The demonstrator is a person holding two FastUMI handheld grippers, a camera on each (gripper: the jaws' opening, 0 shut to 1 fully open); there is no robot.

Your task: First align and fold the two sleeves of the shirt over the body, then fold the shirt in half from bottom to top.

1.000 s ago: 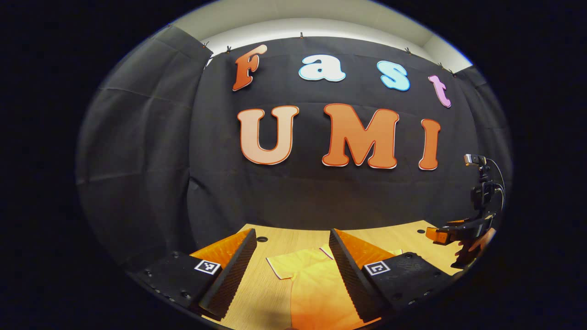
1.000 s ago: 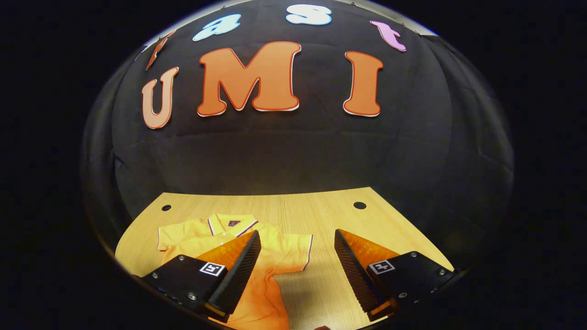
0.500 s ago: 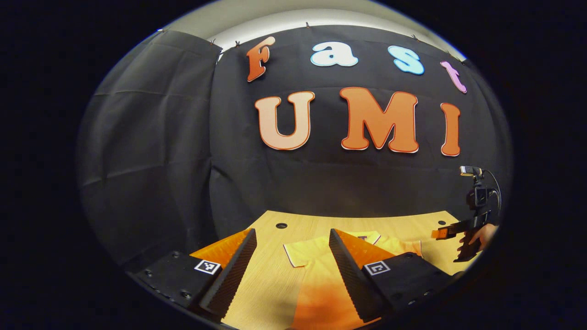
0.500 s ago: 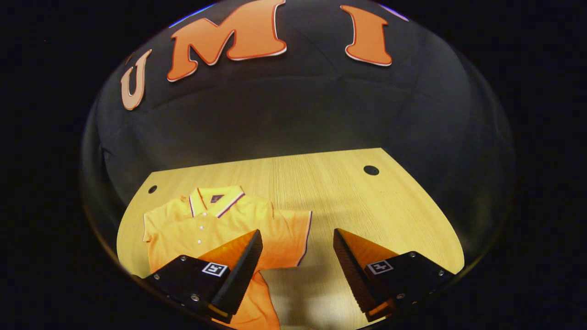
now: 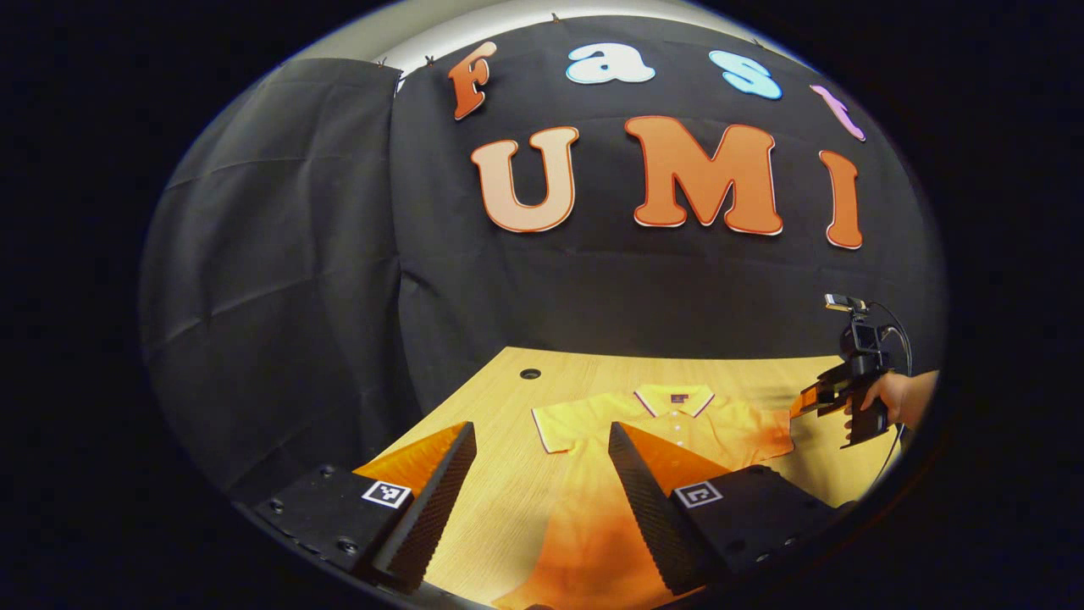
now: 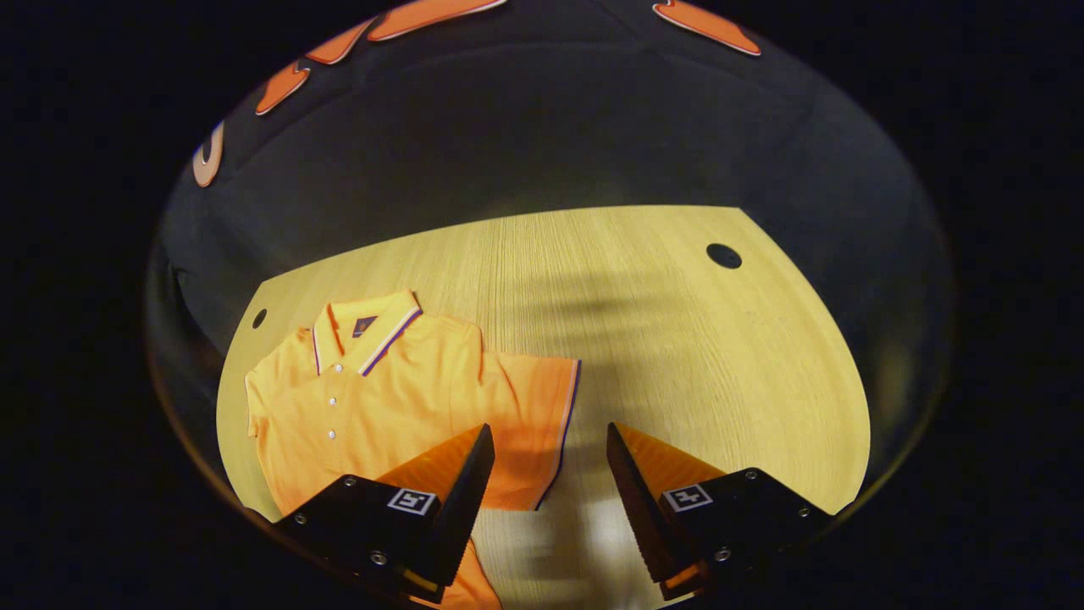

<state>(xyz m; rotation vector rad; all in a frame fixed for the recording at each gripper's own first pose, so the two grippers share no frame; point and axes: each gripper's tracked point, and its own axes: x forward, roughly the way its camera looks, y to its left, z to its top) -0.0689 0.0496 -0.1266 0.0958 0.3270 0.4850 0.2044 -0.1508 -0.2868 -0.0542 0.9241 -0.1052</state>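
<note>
An orange polo shirt (image 6: 381,398) lies flat on the wooden tabletop (image 6: 677,339), sleeves spread, collar toward the wall. Both grippers hang above it with fingers wide apart, holding nothing — the left gripper (image 5: 542,436) over its body, the right gripper (image 6: 546,436) over one sleeve's edge.

A shirt (image 6: 381,398) lies flat on a table (image 6: 677,339), collar (image 6: 364,326) toward the booth wall at the back. In the right gripper view, the shirt sits on the table's left part, with one sleeve (image 6: 533,424) spread out to the right. The right gripper (image 6: 546,445) hangs above that sleeve's edge, jaws apart, one over the sleeve and one over bare table. In the left gripper view, the left gripper (image 5: 542,440) hangs near the shirt's other sleeve (image 5: 563,428), jaws apart. The right gripper (image 5: 817,398) is farther off at right, in a hand (image 5: 898,402), beyond the shirt.
</note>
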